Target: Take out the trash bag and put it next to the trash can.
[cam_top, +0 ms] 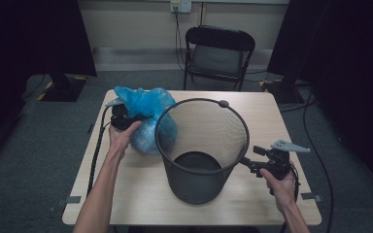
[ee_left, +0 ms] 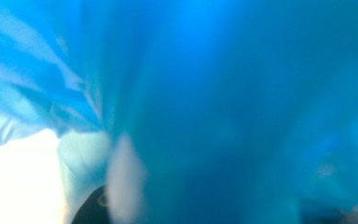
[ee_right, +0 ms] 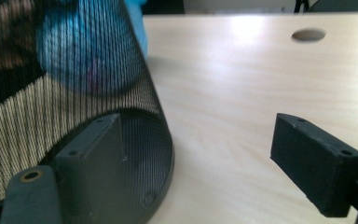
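High view shows no brand, label or readable writing on anything; neither gripper view offers any lettering either. On the pale wood-grain rectangular table (cam_top: pixel 126 194) stands a black wire-mesh round wastebasket (cam_top: pixel 201 148), upright, its solid dark bottom visible through the open top. Just beside it on the left, touching its wall, sits a bulging translucent blue plastic bag (cam_top: pixel 148 124), its gathered top rising toward the table's far edge. The left gripper (cam_top: pixel 121 116), held in the person's left hand (cam_top: pixel 121 138), is pressed against the bag's upper part; its jaws are buried in the plastic, so whether they are spread or clamped cannot be told. Left gripper view is almost wholly blurred blue film (ee_left: pixel 223 102), with a pale patch at lower left and a small dark shape at the bottom edge too soft to identify. The right gripper (cam_top: pixel 252 158), held in the right hand (cam_top: pixel 281 187), sits at the basket's lower right side. In the right gripper view its two black jaws stand wide apart (ee_right: pixel 214 158), gripping nothing: the left jaw lies against the mesh wall near the basket's base, the right jaw hangs over bare table. A black folding chair (cam_top: pixel 218 53) stands beyond the table, and a round hole (ee_right: pixel 308 34) marks the tabletop's far part.
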The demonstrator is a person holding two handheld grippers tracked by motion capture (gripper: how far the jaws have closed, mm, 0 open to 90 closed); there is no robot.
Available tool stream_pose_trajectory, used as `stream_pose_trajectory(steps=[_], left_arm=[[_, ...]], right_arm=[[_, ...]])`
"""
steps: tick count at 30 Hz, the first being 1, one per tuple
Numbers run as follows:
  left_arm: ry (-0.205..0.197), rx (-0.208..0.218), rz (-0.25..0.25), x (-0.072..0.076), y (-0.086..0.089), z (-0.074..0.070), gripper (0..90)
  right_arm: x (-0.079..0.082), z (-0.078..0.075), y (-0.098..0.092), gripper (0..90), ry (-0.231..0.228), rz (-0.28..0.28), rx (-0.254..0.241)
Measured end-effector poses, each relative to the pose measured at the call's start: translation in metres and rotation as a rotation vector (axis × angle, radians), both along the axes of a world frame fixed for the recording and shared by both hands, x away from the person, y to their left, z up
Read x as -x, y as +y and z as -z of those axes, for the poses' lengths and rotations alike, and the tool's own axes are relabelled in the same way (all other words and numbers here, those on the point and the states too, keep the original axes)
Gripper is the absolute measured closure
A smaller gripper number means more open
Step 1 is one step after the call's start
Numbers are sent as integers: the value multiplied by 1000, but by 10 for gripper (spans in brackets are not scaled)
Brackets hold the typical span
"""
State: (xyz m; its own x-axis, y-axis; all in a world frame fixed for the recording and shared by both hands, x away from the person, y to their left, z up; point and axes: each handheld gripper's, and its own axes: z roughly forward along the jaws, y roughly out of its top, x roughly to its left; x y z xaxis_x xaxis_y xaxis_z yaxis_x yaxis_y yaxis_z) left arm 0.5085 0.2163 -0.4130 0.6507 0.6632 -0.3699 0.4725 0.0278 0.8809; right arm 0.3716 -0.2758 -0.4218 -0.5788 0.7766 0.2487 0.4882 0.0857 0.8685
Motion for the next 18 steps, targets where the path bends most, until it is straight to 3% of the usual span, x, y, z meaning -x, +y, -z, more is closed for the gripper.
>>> stream_pose_trajectory(steps=[3, 6, 8, 9, 10, 13, 18], left_arm=[[21, -61, 40, 1, 4, 7, 703], [57, -36, 19, 5, 7, 9, 535], [82, -55, 10, 6, 12, 7, 402], [73, -67, 5, 8, 15, 5, 353], [92, -44, -37, 12, 15, 3, 313], [96, -66, -47, 18, 23, 0, 217], [90, -75, -52, 31, 39, 1, 193]], right_arm=[[2, 3, 4, 161, 7, -11, 7], [2, 6, 8, 161, 10, -25, 15], [2, 8, 11, 161, 18, -35, 21], [1, 9, 13, 161, 19, -37, 21], [1, 10, 14, 161, 21, -42, 22], [1, 12, 16, 165, 26, -43, 28], [2, 13, 12, 165, 29, -48, 24]])
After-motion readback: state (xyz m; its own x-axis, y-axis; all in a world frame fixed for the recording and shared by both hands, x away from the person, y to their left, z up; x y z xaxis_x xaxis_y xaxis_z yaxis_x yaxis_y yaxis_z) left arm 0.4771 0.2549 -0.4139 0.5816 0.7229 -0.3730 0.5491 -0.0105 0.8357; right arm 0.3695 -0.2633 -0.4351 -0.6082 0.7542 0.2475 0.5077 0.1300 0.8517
